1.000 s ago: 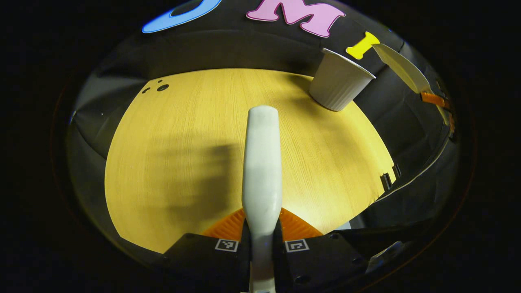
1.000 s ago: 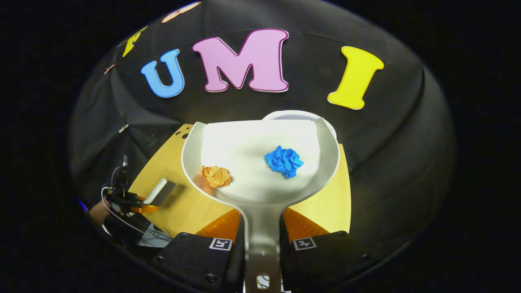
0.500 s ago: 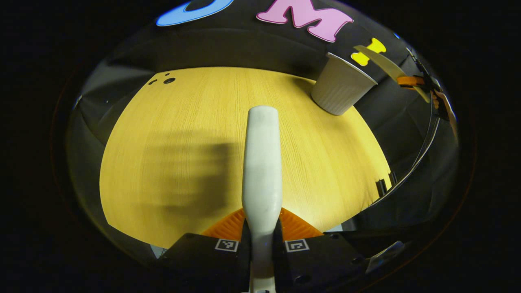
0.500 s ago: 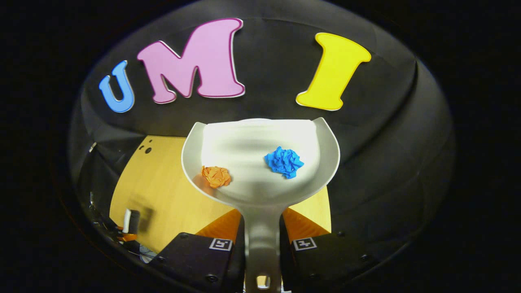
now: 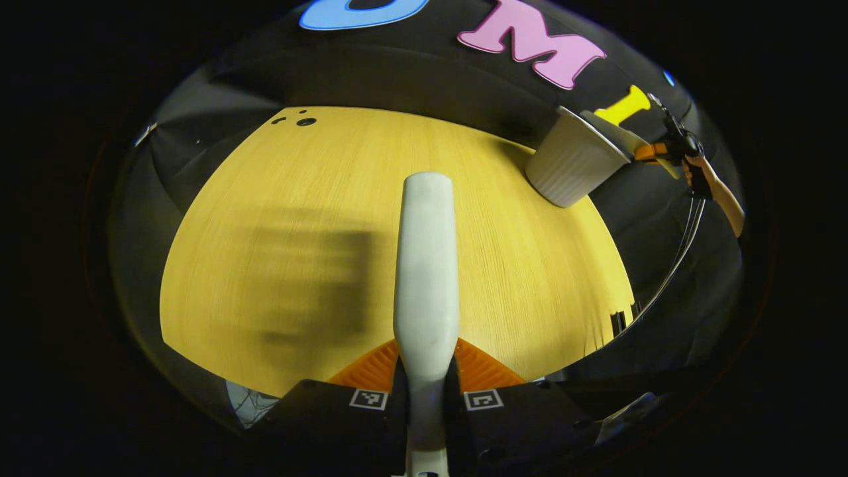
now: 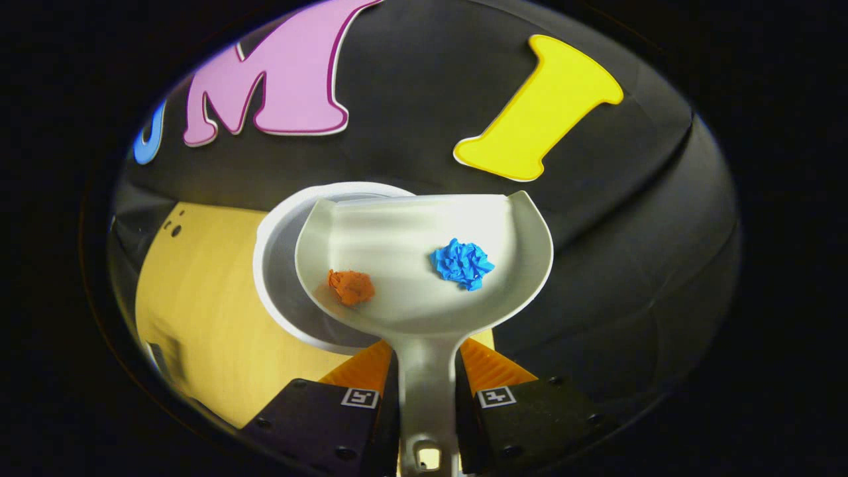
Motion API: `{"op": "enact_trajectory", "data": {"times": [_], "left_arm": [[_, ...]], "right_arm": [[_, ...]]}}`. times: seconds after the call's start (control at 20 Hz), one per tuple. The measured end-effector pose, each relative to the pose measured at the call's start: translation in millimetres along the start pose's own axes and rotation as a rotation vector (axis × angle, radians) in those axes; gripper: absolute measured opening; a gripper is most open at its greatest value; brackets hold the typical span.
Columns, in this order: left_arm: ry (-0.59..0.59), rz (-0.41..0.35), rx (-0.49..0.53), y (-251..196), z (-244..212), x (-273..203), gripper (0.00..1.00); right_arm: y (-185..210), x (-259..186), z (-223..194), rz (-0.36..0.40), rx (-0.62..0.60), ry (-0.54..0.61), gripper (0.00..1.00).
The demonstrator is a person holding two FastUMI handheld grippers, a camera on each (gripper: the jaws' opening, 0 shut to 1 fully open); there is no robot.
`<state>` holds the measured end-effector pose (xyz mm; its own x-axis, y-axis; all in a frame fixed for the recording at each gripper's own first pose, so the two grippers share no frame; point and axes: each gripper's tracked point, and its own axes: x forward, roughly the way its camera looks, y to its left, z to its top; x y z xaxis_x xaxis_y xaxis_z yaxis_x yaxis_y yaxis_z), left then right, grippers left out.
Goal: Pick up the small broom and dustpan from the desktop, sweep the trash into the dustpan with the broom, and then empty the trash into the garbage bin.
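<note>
The broom is clamped by its handle in the left gripper above the table. The dustpan, clamped in the right gripper, is held over the bin, carrying an orange wad and a blue wad.

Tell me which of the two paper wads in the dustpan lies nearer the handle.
The orange wad. It sits low on the left of the dustpan, close to the handle, while the blue wad lies farther up and to the right.
</note>
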<state>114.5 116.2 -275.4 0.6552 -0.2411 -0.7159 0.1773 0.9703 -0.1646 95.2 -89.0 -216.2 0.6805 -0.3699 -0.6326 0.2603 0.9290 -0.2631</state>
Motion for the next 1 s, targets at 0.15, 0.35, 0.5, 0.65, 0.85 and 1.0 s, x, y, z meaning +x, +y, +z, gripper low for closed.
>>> {"op": "enact_trajectory", "data": {"times": [0.15, 0.35, 0.5, 0.65, 0.85, 1.0], "left_arm": [[0.002, 0.017, -0.027, 5, -2, 2, 0.27], [-0.001, 0.015, -0.014, -1, 2, 3, 0.28], [0.004, 0.017, 0.0, -3, 4, 5, 0.27], [0.015, 0.012, 0.001, -6, 1, 8, 0.27], [0.034, 0.009, 0.012, -10, -6, 10, 0.27], [0.033, 0.005, 0.008, -13, -8, 10, 0.27]], "right_arm": [[-10, 3, -2, -0.063, -0.111, 0.002, 0.39], [-37, 3, 10, -0.171, -0.251, -0.013, 0.39], [-51, -1, 11, -0.26, -0.387, -0.01, 0.39], [-56, -5, 19, -0.346, -0.509, -0.012, 0.39], [-55, -6, 27, -0.428, -0.661, -0.007, 0.39], [-51, -11, 44, -0.515, -0.839, -0.026, 0.39]]}}
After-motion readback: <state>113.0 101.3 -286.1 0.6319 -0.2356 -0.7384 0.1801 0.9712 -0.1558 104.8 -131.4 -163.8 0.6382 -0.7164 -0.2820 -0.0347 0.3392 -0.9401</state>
